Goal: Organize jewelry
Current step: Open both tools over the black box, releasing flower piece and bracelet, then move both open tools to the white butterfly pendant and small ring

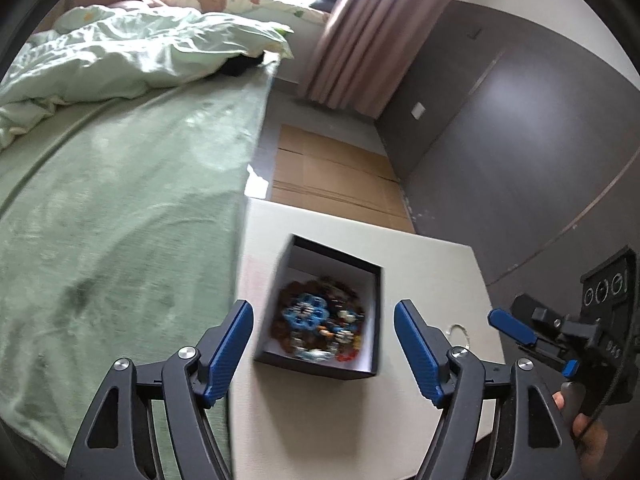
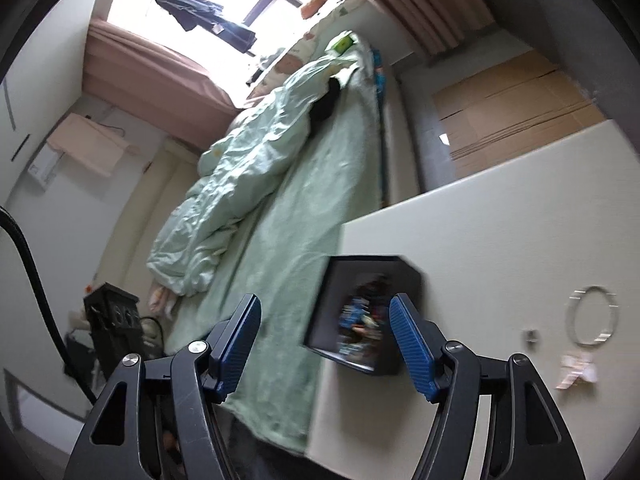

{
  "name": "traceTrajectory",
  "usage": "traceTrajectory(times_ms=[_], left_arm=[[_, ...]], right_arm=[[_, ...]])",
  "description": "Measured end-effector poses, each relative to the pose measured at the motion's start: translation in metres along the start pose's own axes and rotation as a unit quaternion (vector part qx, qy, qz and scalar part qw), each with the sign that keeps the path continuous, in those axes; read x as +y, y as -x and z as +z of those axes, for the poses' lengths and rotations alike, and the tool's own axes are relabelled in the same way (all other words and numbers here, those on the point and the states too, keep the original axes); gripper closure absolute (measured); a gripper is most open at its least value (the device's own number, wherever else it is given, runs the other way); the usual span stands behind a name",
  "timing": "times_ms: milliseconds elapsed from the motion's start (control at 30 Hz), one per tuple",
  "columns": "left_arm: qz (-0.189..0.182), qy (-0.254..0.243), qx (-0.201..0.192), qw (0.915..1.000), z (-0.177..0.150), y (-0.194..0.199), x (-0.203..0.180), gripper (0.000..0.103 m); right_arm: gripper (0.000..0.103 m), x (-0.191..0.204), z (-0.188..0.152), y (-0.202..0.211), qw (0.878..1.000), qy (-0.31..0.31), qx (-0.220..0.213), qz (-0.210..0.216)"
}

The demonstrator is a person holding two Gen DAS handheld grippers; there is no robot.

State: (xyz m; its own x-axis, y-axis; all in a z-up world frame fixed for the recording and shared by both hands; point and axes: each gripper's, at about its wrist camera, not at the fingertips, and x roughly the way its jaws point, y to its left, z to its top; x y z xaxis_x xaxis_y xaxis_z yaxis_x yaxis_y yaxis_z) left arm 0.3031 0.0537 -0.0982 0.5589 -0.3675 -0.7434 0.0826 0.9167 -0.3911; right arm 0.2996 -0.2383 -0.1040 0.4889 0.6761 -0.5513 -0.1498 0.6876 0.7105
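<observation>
A dark open box (image 1: 312, 366) with a white lining stands on the white table (image 1: 432, 268). It holds a blurred heap of colourful beaded jewelry (image 1: 316, 320). My left gripper (image 1: 324, 308) hovers over the box, open, with nothing between its blue pads. At the right edge of that view my right gripper (image 1: 532, 342) is open and empty, above a thin clear bracelet (image 1: 460, 332). In the right wrist view my right gripper (image 2: 326, 304) is open, with the box (image 2: 372, 268) just past its right finger. On the table to the right lie the clear bracelet (image 2: 592, 316), a small silver piece (image 2: 532, 336) and a pale pink bow-like piece (image 2: 576, 368).
A bed with a green sheet (image 1: 120, 220) and a rumpled quilt (image 1: 140, 52) adjoins the table's left edge. Flattened cardboard (image 1: 332, 176) lies on the floor beyond the table, by a grey wall (image 1: 500, 140) and pink curtains (image 1: 368, 32).
</observation>
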Motion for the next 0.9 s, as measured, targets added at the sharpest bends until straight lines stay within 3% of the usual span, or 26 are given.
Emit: traceTrajectory(times_ms=[500,900], left_arm=[[-0.045,-0.082,0.041,0.9948,-0.025,-0.037,-0.092,0.029],[-0.047,-0.135,0.071,0.9872,-0.048,-0.067,-0.132,0.029]], right_arm=[[0.036,-0.077,-0.018,0.072,0.996,-0.033,-0.027,-0.072],[0.036,-0.106,-0.045,0.068,0.988,-0.022,-0.016,-0.154]])
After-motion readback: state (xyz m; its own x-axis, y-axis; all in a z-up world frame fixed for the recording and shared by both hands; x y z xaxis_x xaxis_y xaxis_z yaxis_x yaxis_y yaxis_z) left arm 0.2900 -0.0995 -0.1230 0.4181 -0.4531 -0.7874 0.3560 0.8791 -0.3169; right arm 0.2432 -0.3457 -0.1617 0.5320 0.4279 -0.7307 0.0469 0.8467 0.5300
